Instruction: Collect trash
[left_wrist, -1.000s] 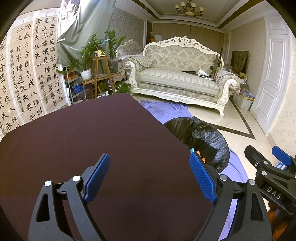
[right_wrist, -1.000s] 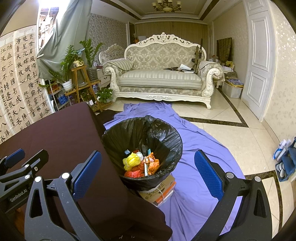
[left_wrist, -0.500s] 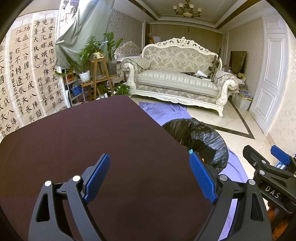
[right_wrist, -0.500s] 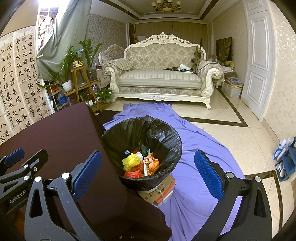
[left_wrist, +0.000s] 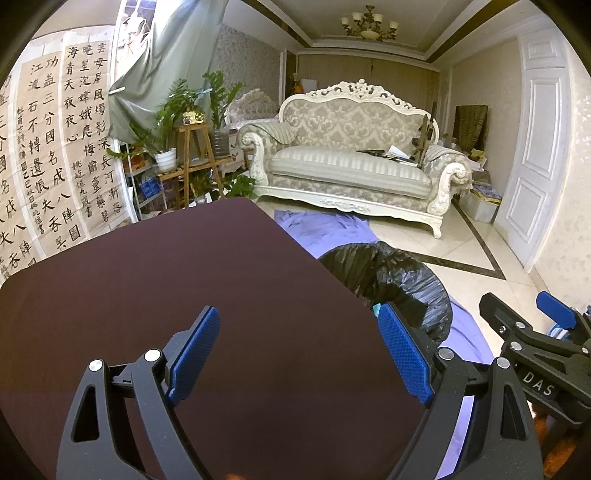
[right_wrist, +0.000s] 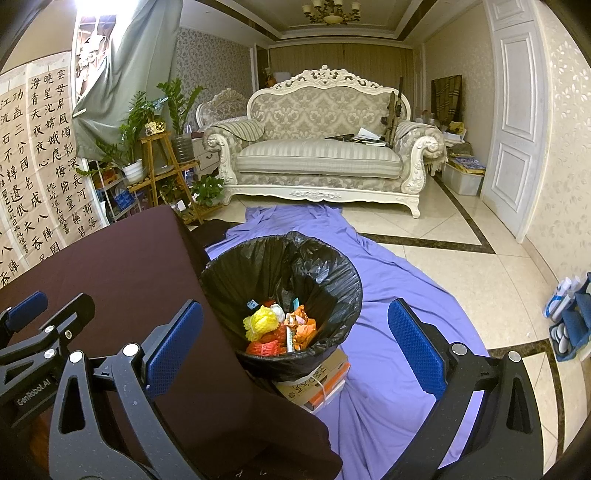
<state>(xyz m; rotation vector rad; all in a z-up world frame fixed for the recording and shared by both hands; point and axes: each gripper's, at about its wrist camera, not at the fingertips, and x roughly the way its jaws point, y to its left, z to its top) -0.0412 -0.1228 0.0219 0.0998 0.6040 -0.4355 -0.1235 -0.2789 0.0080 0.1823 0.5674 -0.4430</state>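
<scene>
A: Left wrist view first. Any writing?

B: "DAS" on the body of the right gripper (left_wrist: 517, 317), which pokes in at the right edge. Calligraphy scrolls (left_wrist: 55, 158) hang on the left wall. The left gripper (left_wrist: 299, 354) has its blue pads spread wide over the dark brown tablecloth (left_wrist: 184, 288), nothing between them, touching nothing.

A: And the trash?

B: From here only the black-lined trash bin (left_wrist: 399, 284) shows, just past the table's right edge.

A: Right wrist view?

B: "GenRobot.AI" on the left gripper's body at lower left. The right gripper's fingers (right_wrist: 173, 339) are also spread wide and empty. Between them, lower down, the bin stands on stacked books (right_wrist: 321, 387) over a purple sheet (right_wrist: 388, 266). The trash (right_wrist: 280, 328), yellow, red and orange wrappers, lies inside the bin.
</scene>
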